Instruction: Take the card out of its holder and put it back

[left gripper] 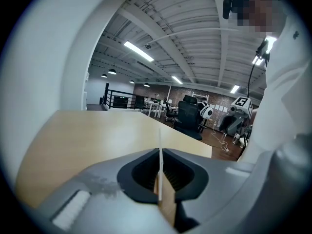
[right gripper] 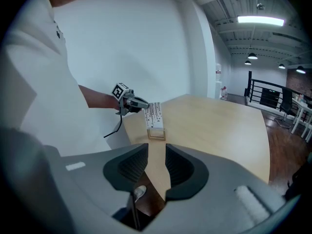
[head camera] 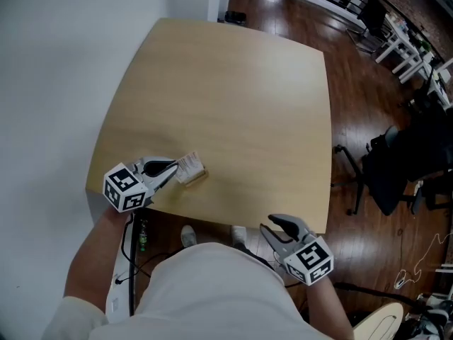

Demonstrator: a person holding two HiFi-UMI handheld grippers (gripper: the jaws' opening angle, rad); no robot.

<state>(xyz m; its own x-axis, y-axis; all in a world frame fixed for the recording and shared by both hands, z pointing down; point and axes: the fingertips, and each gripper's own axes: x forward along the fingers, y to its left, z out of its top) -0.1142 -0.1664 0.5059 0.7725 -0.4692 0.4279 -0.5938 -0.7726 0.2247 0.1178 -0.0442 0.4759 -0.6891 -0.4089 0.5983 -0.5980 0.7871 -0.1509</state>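
I'm gripping the card (left gripper: pixel 160 155) with the left gripper (head camera: pixel 170 171). Its fingers (left gripper: pixel 184 175) are closed flat on the card's two faces, and I'm seeing the card edge-on as a thin white line between them. The card is standing at the small wooden holder (right gripper: pixel 156 133), near the table's (head camera: pixel 233 98) front left corner; I can't tell whether its lower edge is seated in the slot. The right gripper (head camera: pixel 277 227) is hanging off the table's near edge, its fingers (right gripper: pixel 127 167) apart with nothing between them. I'm judging the card to be very light, thin and bendy, with slick faces, so I'm aiming for a gentle pinch at its side edge and a pull along the slot, not a twist. The holder looks light too and could lift with the card; bracing it with the right gripper should help.
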